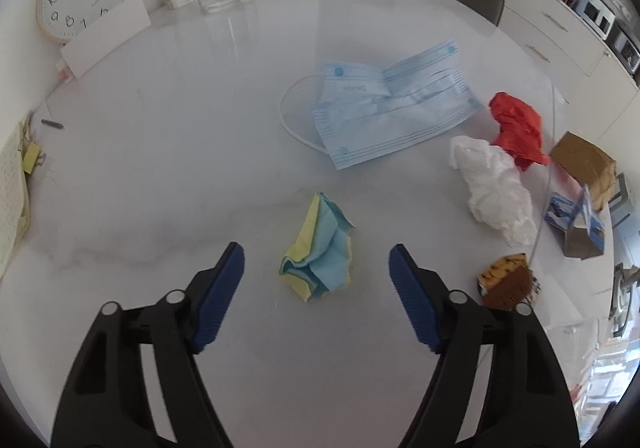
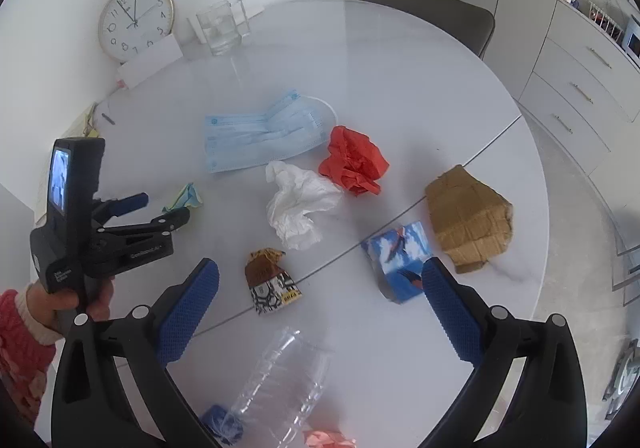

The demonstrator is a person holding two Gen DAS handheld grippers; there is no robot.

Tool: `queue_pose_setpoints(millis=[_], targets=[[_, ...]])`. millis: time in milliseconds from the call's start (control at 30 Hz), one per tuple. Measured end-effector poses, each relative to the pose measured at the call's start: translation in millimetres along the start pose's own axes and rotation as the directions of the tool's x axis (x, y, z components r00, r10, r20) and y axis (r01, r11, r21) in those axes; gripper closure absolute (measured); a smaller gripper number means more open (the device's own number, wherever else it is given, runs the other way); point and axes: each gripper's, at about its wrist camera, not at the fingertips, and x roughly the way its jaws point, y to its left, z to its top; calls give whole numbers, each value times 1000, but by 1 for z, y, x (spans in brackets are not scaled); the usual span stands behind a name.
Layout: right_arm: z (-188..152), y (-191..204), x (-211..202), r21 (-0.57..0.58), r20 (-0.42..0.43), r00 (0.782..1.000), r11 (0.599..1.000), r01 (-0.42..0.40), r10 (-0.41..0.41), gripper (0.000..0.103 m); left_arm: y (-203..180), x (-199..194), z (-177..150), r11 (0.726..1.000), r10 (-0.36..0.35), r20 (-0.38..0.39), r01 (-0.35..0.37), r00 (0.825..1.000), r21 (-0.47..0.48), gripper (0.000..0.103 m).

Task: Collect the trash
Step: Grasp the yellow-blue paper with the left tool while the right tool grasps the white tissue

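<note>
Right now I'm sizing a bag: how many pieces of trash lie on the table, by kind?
Crumpled paper: 3 (yellow-blue, white, red)
Masks: 1
Cartons: 2 (brown, blue)
Wrappers: 1
Bottles: 1
Total: 8

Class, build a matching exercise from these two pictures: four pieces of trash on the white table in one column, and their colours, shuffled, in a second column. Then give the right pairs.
Things:
1. face mask
2. crumpled tissue
3. crushed cardboard box
4. crumpled plastic bag

Colours:
A. red
B. brown
C. light blue
D. white

Pairs: 1-C, 2-D, 3-B, 4-A
</note>
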Motion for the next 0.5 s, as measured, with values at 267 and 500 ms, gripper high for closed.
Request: queue_pose_setpoints(millis=[267, 500], targets=[[13, 1, 28, 12, -28, 1000, 1000, -8, 9, 2, 2, 25, 5, 1000, -2, -39, 3, 999, 12, 66], [25, 10, 64, 26, -75, 997, 1000, -16, 18, 2, 9, 13, 6, 999, -29, -26, 28, 999, -41, 69]])
